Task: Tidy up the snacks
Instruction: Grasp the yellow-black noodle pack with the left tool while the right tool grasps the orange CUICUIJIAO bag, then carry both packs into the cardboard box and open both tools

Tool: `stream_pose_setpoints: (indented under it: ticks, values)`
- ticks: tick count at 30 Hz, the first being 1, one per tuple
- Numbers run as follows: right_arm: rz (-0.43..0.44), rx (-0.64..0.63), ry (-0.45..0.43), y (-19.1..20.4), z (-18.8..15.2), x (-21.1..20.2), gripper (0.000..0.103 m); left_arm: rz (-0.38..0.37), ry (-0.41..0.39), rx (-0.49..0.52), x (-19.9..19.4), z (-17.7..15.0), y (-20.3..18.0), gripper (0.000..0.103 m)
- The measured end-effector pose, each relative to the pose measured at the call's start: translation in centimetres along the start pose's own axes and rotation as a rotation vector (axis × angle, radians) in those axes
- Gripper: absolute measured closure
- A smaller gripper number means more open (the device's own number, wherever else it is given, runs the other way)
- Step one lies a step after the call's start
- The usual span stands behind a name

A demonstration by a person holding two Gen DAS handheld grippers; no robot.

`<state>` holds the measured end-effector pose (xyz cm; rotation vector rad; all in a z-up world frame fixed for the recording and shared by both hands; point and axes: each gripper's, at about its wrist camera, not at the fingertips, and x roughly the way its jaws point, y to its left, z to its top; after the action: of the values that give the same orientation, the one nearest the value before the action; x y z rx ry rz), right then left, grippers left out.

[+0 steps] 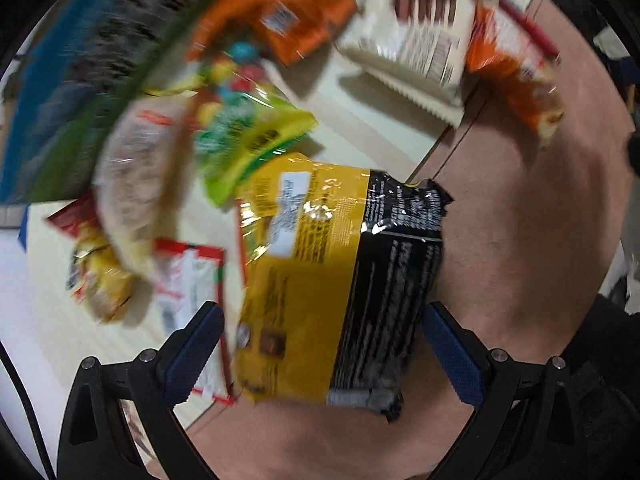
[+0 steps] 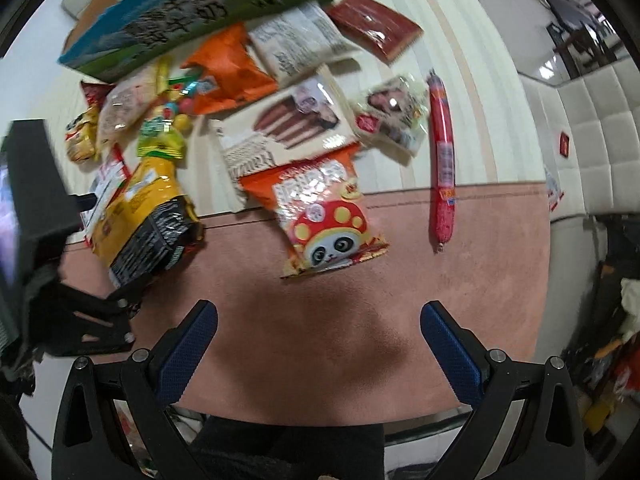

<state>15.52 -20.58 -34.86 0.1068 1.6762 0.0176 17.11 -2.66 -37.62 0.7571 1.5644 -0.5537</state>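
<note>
Blurred wrappers fill the far side of the left claw, so the colourful packets beyond it are hard to read. That claw is spread wide, and the yellow-and-black snack bag sits between its fingers; whether they touch it I cannot tell. The right claw is also spread and holds nothing, hovering over bare pink cloth. Ahead of it lie a panda packet, a long red sausage and a blue-green box, cut off at the frame's edge. White padded wall panels stand to its right.
</note>
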Motion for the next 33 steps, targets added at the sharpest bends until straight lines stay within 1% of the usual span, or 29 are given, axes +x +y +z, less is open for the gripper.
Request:
stream_pose_setpoints:
  ticks: [2, 3, 4, 6, 9, 10, 11, 14, 16, 19, 21, 22, 23, 24, 26, 27, 30, 33]
  values:
    - [-0.002, 0.009, 0.002, -0.3, 0.1, 0.3, 0.0, -0.06, 0.022, -0.005, 1.0, 0.4, -0.1, 0.001]
    - [-0.003, 0.016, 0.001, -0.5, 0.1, 0.3, 0.0, -0.078, 0.024, -0.026, 1.2, 0.4, 0.0, 0.001]
    - [-0.003, 0.024, 0.001, -0.7, 0.1, 0.3, 0.0, -0.096, 0.019, -0.05, 1.3, 0.4, 0.1, 0.001]
    - [0.011, 0.054, -0.007, -1.4, 0.3, 0.0, 0.0, -0.127, -0.001, -0.132, 1.1, -0.1, 0.8, 0.004]
    - [0.036, 0.084, -0.018, -2.2, 0.5, -0.4, 0.0, -0.189, -0.028, -0.308, 0.4, -1.6, 2.2, 0.01]
    - [0.04, 0.087, -0.019, -2.3, 0.8, -0.4, 0.0, -0.211, -0.024, -0.395, 0.3, -2.4, 2.8, 0.011]
    - [0.044, 0.088, -0.022, -2.5, 1.0, -0.3, 0.0, -0.228, -0.021, -0.449, 0.3, -2.9, 3.0, 0.013]
    - [0.056, 0.07, -0.013, -2.8, 2.4, 0.5, 0.0, -0.305, 0.005, -0.657, 0.6, -5.6, 3.7, 0.014]
    - [0.064, 0.047, 0.002, -2.9, 3.3, 1.4, 0.0, -0.332, 0.018, -0.768, 0.8, -7.4, 3.8, 0.014]
    - [0.077, 0.015, 0.031, -2.9, 4.9, 2.7, 0.001, -0.35, 0.026, -0.867, 1.0, -9.4, 3.4, 0.014]
    - [0.088, -0.001, 0.067, -3.0, 5.8, 4.0, 0.005, -0.352, 0.027, -0.907, 1.1, -10.1, 3.2, 0.014]
    - [0.089, -0.002, 0.08, -3.1, 5.9, 4.4, 0.011, -0.349, 0.024, -0.92, 1.1, -10.3, 3.0, 0.014]
    - [0.092, 0.007, 0.108, -3.4, 6.2, 5.1, 0.023, -0.344, 0.024, -0.93, 1.0, -10.7, 2.8, 0.013]
    - [0.102, 0.025, 0.134, -3.7, 6.1, 5.5, 0.03, -0.335, 0.024, -0.936, 0.9, -11.0, 2.5, 0.012]
    - [0.129, 0.082, 0.185, -4.4, 6.0, 6.0, 0.034, -0.316, 0.027, -0.937, 0.8, -11.6, 1.9, 0.012]
    - [0.128, 0.095, 0.207, -4.7, 5.8, 6.0, 0.035, -0.309, 0.03, -0.934, 0.9, -11.5, 2.1, 0.012]
    - [0.139, 0.105, 0.239, -5.1, 5.2, 5.7, 0.036, -0.279, 0.041, -0.907, 1.2, -11.2, 0.5, 0.011]
    - [0.142, 0.102, 0.225, -5.6, 4.9, 5.5, 0.034, -0.259, 0.05, -0.886, 1.7, -10.6, -0.2, 0.011]
